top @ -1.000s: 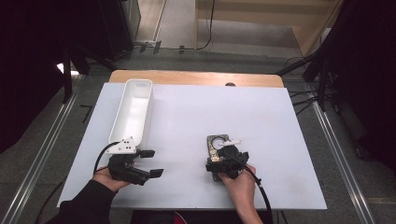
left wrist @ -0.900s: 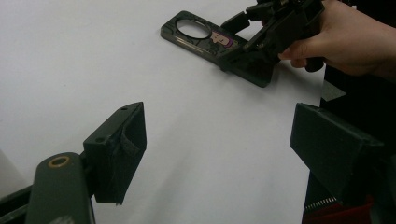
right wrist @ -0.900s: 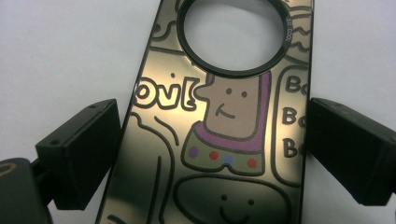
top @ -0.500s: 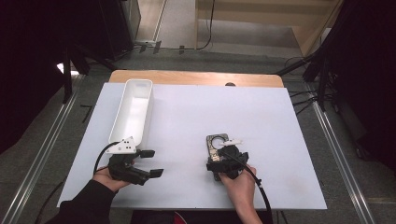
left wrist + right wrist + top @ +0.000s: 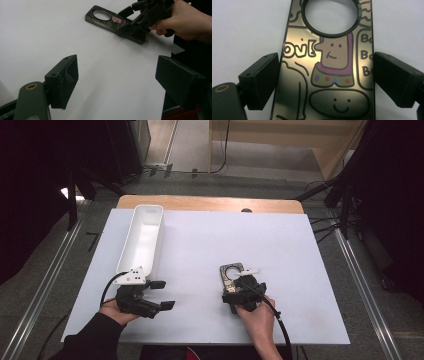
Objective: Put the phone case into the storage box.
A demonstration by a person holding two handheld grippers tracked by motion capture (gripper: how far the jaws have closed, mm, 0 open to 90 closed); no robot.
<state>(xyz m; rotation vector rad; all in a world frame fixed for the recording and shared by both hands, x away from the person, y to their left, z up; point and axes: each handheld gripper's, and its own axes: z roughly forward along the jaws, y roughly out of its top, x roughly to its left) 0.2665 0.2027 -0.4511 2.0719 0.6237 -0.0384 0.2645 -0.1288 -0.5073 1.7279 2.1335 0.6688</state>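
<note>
Your right claw (image 5: 235,287) sits over the phone case (image 5: 231,274), which lies flat on the white tabletop (image 5: 300,270), right of the middle and towards your edge. In the right gripper view the phone case (image 5: 329,75) runs up between the two black jaws, which flank its long sides: the left one just at or slightly over the edge, the right one touching or almost touching the other edge. The jaws have just been closing in on it, with the case between them, and from these views I cannot tell for certain that the pads press on it yet. The case is dark and glossy, with a round camera hole at its far end and cartoon drawings on it: a figure in purple, a smiling face, some outlined letters.

Your left claw (image 5: 162,295) rests low over the tabletop near your left corner, well apart from the case. Its jaws stand wide with nothing between them; in the left gripper view you look across bare white surface towards the phone case (image 5: 110,21) and your right hand (image 5: 185,20) on its gripper.

A long white tray (image 5: 135,265) lies along the left side of the tabletop, its near end just beside your left claw
</note>
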